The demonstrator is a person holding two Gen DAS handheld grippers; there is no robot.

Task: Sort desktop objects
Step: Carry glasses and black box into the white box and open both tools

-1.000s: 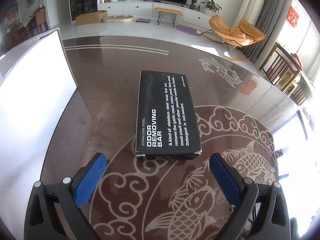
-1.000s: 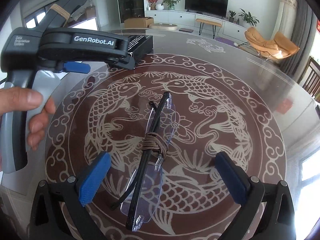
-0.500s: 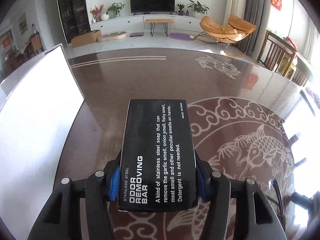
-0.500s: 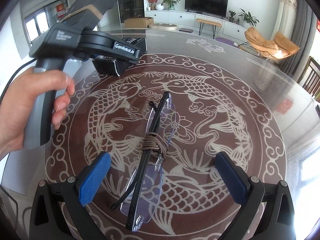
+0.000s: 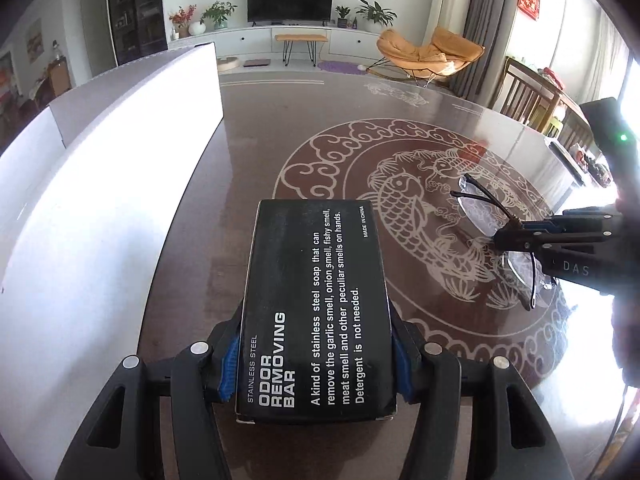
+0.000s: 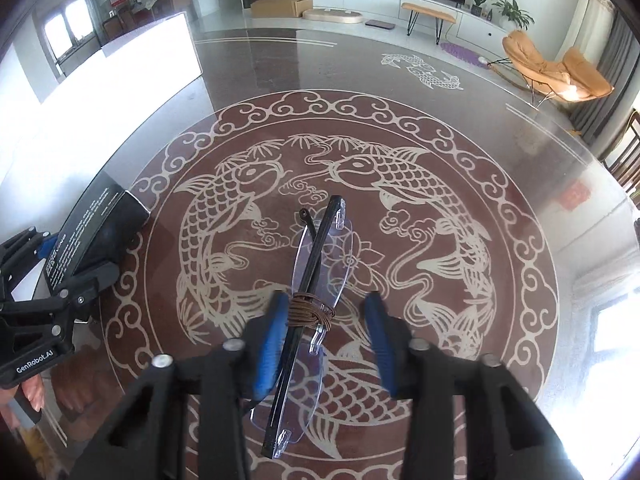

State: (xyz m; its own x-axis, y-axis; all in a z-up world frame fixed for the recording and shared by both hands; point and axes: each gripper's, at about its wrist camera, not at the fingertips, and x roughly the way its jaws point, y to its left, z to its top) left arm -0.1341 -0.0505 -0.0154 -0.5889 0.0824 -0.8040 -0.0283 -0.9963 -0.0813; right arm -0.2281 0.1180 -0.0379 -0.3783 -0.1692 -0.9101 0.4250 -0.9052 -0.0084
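Note:
My left gripper (image 5: 314,364) is shut on a black "Odor Removing Bar" box (image 5: 316,304), its blue pads clamping the box's near end above the table. The box also shows at the left of the right wrist view (image 6: 96,236). Folded rimless glasses (image 6: 316,280) with black arms, tied with brown cord, lie on the koi pattern. My right gripper (image 6: 326,340) straddles their middle with the jaws partly closed; the left pad touches the frame, the right pad stands apart. The glasses and right gripper show at the right of the left wrist view (image 5: 500,224).
A large white box (image 5: 100,184) stands along the table's left side, also seen in the right wrist view (image 6: 100,112). The round table (image 6: 400,80) has a glossy dark top with a koi medallion. Chairs and living-room furniture lie beyond the far edge.
My left gripper closed on the black box and has lifted and swung it toward the white box. My right gripper moved forward over the glasses and its jaws have narrowed around them.

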